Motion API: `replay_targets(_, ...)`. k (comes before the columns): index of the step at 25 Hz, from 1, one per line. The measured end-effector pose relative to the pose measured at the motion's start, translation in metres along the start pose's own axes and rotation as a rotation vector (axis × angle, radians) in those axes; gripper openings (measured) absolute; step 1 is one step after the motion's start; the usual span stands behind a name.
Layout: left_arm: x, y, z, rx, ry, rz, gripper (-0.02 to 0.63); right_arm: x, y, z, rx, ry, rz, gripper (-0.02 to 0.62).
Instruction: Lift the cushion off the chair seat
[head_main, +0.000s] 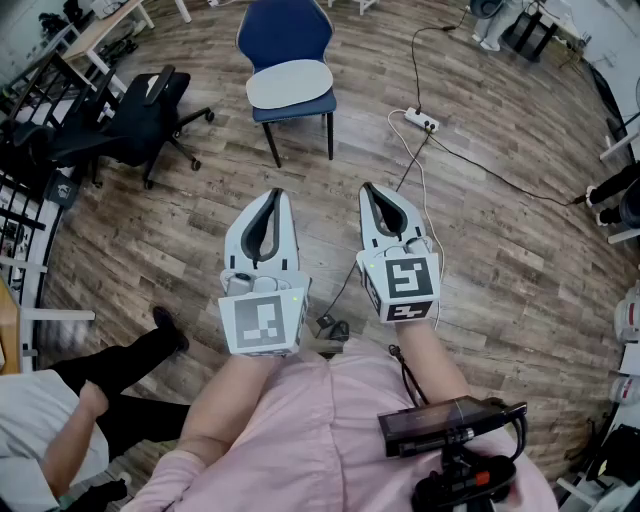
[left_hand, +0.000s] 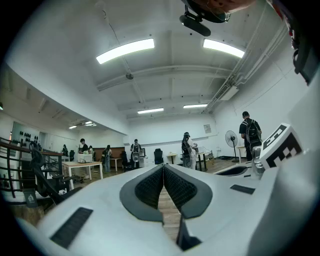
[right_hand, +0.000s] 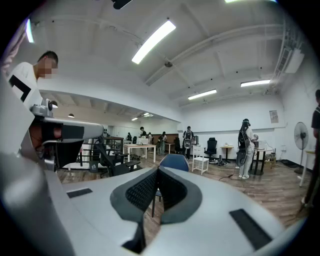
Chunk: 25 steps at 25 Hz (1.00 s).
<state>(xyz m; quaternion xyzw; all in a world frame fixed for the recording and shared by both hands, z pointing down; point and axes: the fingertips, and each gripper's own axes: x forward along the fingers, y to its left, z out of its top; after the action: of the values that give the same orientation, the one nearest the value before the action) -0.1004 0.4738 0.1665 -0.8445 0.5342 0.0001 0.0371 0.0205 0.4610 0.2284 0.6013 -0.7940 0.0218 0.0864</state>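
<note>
A pale grey cushion (head_main: 289, 84) lies flat on the seat of a blue chair (head_main: 284, 30) at the top of the head view. Well short of it, both grippers are held side by side over the wooden floor. My left gripper (head_main: 276, 194) is shut with nothing in it, and my right gripper (head_main: 368, 187) is shut and empty too. In the right gripper view the blue chair (right_hand: 175, 162) shows just past the closed tips of my right gripper (right_hand: 158, 169). The left gripper view has my left gripper (left_hand: 163, 167) pointing into the room, with no chair visible.
A black office chair (head_main: 140, 120) stands left of the blue chair. A white power strip (head_main: 422, 121) and cables trail across the floor on the right. A seated person's legs (head_main: 120, 370) are at lower left. Desks and several standing people (right_hand: 245, 147) fill the far room.
</note>
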Motion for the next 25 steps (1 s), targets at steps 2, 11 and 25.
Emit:
replay_targets(2,0.000,0.001,-0.004,0.019,0.009,0.012,0.014,-0.001,-0.001,-0.003,-0.001,-0.003,-0.001,0.000)
replay_targets(11,0.006,-0.006,-0.008,0.032,0.001,0.011,0.014,-0.001,-0.012,-0.008,0.009,-0.010,0.013,0.000)
replay_targets(25,0.104,0.064,-0.048,0.014,0.067,0.039,0.014,0.111,-0.044,-0.016,0.031,0.033,0.016,0.137)
